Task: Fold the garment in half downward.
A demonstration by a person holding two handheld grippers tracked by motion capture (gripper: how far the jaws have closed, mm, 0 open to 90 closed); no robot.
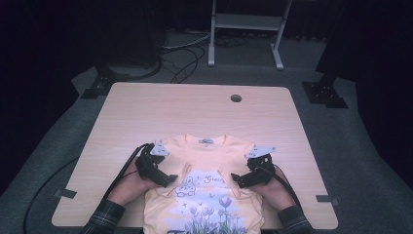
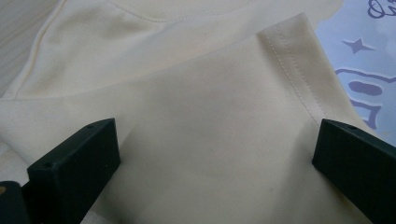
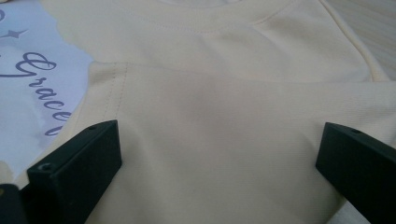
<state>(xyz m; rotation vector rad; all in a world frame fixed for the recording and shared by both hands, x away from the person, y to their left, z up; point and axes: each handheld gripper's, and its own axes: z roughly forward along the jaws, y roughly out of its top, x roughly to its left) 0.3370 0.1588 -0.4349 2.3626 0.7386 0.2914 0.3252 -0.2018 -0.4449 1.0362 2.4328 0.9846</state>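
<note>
Lying flat on the wooden bench [image 1: 146, 112], the yellow T-shirt [image 1: 207, 161] sits at the near edge, collar away from the person, print upward, hem hanging over the edge. Both sleeves are folded inward onto the chest. The left sleeve [image 2: 224, 121] lies between the wide-open jaws of the left tongs [image 1: 163, 176]; the right sleeve [image 3: 224, 140] likewise under the right tongs [image 1: 243, 179], also wide and empty. For a clean fold, each sleeve should probably be pressed flat, hems aligned symmetrically, before the sides are gathered.
</note>
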